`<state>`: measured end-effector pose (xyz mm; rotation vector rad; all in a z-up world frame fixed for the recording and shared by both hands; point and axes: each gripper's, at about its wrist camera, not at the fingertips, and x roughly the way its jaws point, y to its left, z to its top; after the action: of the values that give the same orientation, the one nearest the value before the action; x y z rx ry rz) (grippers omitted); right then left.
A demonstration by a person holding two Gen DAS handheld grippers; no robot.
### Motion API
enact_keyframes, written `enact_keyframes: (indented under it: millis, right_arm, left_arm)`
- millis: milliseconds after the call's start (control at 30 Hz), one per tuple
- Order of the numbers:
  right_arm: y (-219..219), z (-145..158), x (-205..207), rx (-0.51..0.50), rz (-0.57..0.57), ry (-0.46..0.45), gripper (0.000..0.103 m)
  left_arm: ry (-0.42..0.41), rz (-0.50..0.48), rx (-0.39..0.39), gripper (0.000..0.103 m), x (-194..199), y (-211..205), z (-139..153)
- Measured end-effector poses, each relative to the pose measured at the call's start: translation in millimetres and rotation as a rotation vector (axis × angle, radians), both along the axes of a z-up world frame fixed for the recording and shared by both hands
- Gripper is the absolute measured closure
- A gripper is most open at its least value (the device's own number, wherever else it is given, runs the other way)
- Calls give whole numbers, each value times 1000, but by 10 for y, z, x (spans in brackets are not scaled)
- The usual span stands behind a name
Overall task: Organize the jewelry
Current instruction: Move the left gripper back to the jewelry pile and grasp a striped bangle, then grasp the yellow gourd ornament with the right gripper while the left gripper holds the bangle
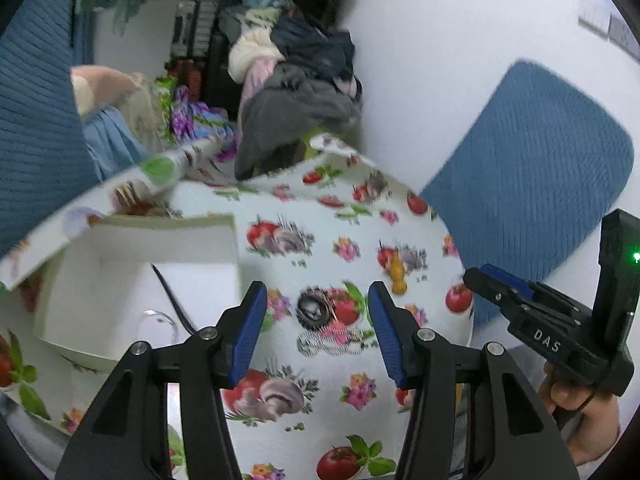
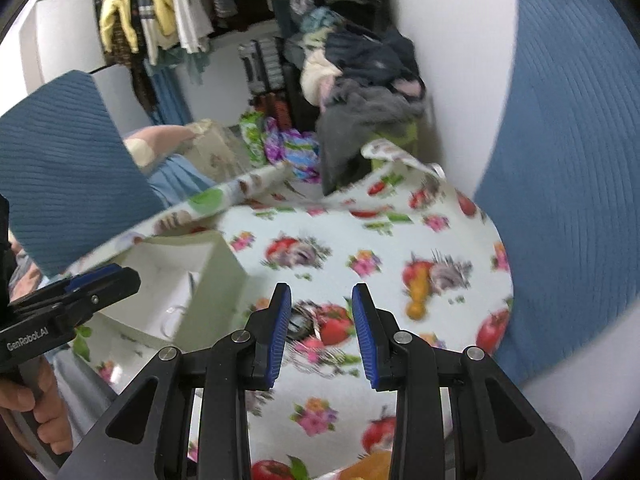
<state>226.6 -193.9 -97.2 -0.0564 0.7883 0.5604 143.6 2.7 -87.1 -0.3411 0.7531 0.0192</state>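
A dark coiled bracelet [image 1: 313, 309] and a silver chain [image 1: 334, 340] lie on the fruit-print tablecloth [image 1: 332, 408], between the fingers of my open, empty left gripper [image 1: 318, 298]. An open white box [image 1: 136, 276] at the left holds a black cord [image 1: 170, 294] and a clear ring-shaped piece [image 1: 160, 318]. My right gripper [image 2: 322, 300] is open and empty above the same jewelry [image 2: 298, 322], which is blurred. The box [image 2: 180, 280] is to its left. Each gripper shows at the edge of the other's view.
A round table edge [image 2: 504, 264] curves at the right. Blue cushioned chairs [image 1: 532, 160] [image 2: 60, 168] stand at both sides. A pile of clothes [image 1: 304, 80] and hanging garments [image 2: 160, 12] fill the background. The tablecloth is folded up [image 1: 168, 168] behind the box.
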Motion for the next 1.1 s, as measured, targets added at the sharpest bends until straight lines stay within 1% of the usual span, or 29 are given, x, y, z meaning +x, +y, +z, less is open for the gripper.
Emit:
enact_keyframes:
  millis: [167,300,367,400,467,533,567,600,667,767,867,1000,1100]
  right_arm:
    - [-232,-385,154,-20,-42,54,73]
    - [-311,-618,310,-34,-52,75,73]
    - [-351,-728,418,-15,-59,107,74]
    - [-357,-754,456,-7,-57,113,74]
    - [-328,-795,534,-13,-50,104,74]
    - [-298,-855,622,-29,-43,99,74]
    - [-297,-901,682,-34,-44,106,74]
    - [-302,-936,731,-36,-47,114,74]
    - [-309,-1008,845,-35,-47,130,74]
    - [-285,-1114,970,-55,-39,143,74]
    - [-270,-1244,1092,-79,-34,162,74]
    - [-249,-1356,1237,-92,-35,190,74]
    - [-248,-1424,1343,-112,-44,198,74]
  left_arm:
    - [58,-51,-35,51,135,-211,-303]
    - [90,-66,-45,51,270,-345,-483]
    - [100,-64,-38,52,349,-387,-563]
    - [105,-66,-36,53,388,-406,-603]
    - [128,-71,-56,59,492,-425,-710]
    - [135,-72,-53,61,575,-442,-793]
    - [143,-72,-50,65,608,-441,-820]
    - [153,-77,-55,67,651,-447,-862]
    - [168,-80,-60,68,735,-453,-955]
    - [200,-81,-61,72,870,-464,-1126]
    - [216,-79,-65,74,969,-446,-1248]
    - [228,-75,-40,75,1092,-441,-1366]
    - [245,-53,5,78,1165,-455,-1429]
